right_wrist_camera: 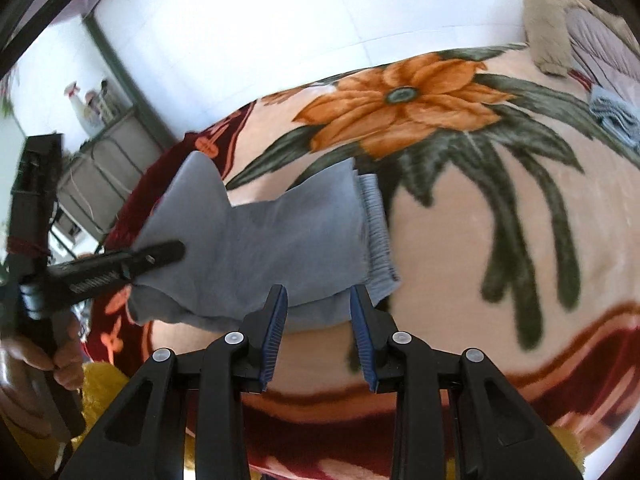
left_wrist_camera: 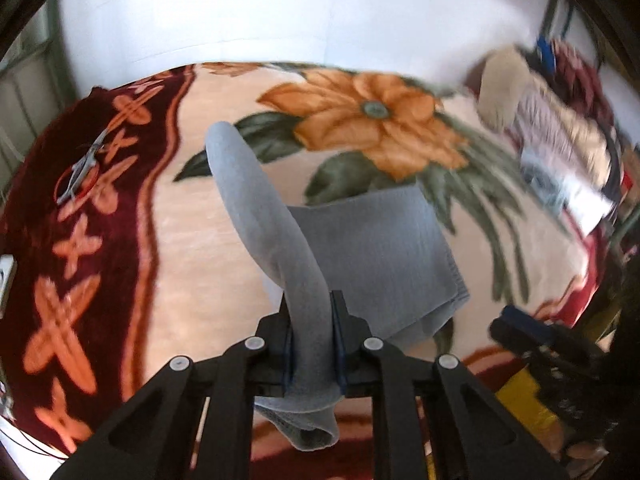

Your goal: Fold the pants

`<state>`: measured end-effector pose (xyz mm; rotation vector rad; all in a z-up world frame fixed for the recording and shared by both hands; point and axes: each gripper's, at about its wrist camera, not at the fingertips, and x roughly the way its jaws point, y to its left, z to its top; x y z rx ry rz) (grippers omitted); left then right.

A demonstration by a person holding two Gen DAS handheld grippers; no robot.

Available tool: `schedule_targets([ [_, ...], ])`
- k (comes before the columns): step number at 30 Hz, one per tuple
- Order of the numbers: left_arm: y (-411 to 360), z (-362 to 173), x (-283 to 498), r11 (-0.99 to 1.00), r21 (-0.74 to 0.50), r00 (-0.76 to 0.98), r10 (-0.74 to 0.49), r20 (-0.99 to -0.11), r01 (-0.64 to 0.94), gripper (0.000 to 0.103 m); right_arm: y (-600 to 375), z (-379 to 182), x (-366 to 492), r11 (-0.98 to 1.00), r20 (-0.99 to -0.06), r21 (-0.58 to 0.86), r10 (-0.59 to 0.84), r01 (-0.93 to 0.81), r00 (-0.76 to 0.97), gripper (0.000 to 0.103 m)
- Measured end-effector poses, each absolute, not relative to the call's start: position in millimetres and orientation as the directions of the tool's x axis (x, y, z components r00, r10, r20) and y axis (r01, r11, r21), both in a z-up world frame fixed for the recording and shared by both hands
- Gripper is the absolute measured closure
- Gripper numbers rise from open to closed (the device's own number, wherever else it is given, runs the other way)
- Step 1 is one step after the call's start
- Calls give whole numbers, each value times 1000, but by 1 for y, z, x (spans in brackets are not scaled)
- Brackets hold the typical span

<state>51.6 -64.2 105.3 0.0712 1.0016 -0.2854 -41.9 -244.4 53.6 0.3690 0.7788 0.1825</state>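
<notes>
Floral blanket (left_wrist_camera: 208,248), grey pants (left_wrist_camera: 376,248) on it

1. In the left wrist view, the pile of bedding (left_wrist_camera: 536,120) at the far right is smearing into blur; its separate pieces are not showing clearly.
2. The right gripper (left_wrist_camera: 520,330) is appearing there only as a dark blurred shape, cut off by the edge.
3. In the right wrist view, the pants (right_wrist_camera: 280,240) are hiding the left gripper's (right_wrist_camera: 176,250) far finger; a hand (right_wrist_camera: 66,360) is running off the frame.
</notes>
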Motion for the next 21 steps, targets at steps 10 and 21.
schedule_targets([
  [10,-144,58,54,918,17,422,-165,-891,396,84,-276,34,-41,898,-658,438,287,43,696,68],
  [21,-137,63,36,887,-177,396,-359,-845,426,64,-262,36,-33,925,-688,381,276,10,671,68],
])
